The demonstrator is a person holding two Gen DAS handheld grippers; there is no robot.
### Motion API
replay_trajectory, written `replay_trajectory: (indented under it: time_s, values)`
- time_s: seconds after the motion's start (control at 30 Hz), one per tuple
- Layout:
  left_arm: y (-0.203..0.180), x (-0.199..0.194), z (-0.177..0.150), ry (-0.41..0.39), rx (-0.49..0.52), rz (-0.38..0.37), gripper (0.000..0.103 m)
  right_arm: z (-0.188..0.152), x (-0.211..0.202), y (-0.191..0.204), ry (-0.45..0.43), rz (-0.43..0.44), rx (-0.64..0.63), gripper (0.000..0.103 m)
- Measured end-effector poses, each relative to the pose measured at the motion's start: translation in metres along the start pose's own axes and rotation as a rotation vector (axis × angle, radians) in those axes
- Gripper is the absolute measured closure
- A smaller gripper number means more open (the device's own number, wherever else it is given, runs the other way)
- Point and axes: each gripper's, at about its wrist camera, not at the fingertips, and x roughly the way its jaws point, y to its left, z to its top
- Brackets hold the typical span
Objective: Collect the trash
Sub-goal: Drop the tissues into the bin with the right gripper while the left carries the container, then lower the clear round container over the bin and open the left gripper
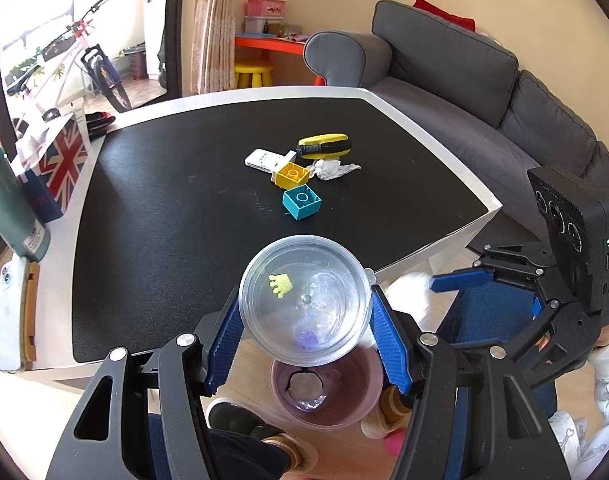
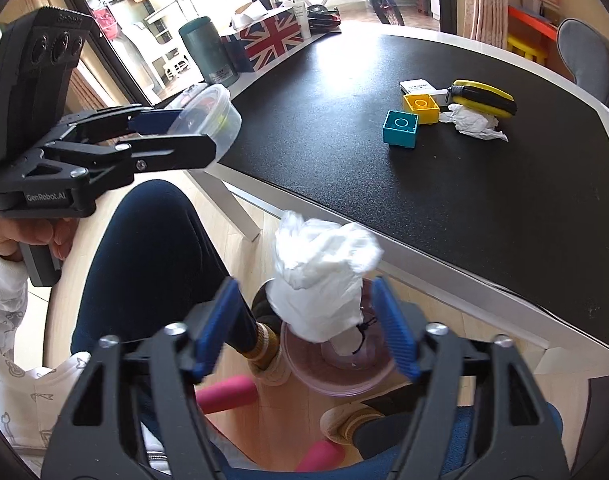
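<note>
My left gripper [image 1: 304, 312] is shut on a clear plastic container [image 1: 304, 300], held at the table's near edge above a pink trash bin [image 1: 326, 396] on the floor; it also shows in the right wrist view [image 2: 208, 118]. My right gripper [image 2: 304, 312] is open around a crumpled white tissue [image 2: 320, 272], which hangs loose between the fingers just above the bin [image 2: 336, 372]. Another crumpled tissue [image 1: 332, 169] [image 2: 474, 122] lies on the black table by the yellow pouch.
On the table [image 1: 164, 200] lie a teal block [image 1: 301, 201], a yellow block [image 1: 290, 175], a white card box [image 1: 264, 159] and a yellow-black pouch [image 1: 324, 146]. A Union Jack tissue box [image 1: 60, 160], green flask and phone stand left. A grey sofa [image 1: 484, 80] is right.
</note>
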Motion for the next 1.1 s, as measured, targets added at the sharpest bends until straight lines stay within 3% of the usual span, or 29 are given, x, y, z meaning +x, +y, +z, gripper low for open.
replay_trajectory:
  time_s: [0.07,0.2,0.57,1.1]
  values:
    - [0.0,0.002,0.0,0.004,0.001,-0.003,0.044,0.0,-0.001,-0.002,-0.001,-0.003,0.011,0.016]
    - [-0.002,0.005,0.0,0.013,0.004,-0.014,0.044,0.002,-0.004,-0.008,-0.013,-0.022,0.035,0.011]
    - [-0.01,0.012,-0.001,0.038,0.023,-0.037,0.044,0.003,-0.01,-0.017,-0.026,-0.039,0.067,0.011]
    - [-0.043,0.031,-0.015,0.135,0.106,-0.117,0.044,0.004,-0.047,-0.049,-0.114,-0.143,0.164,0.01]
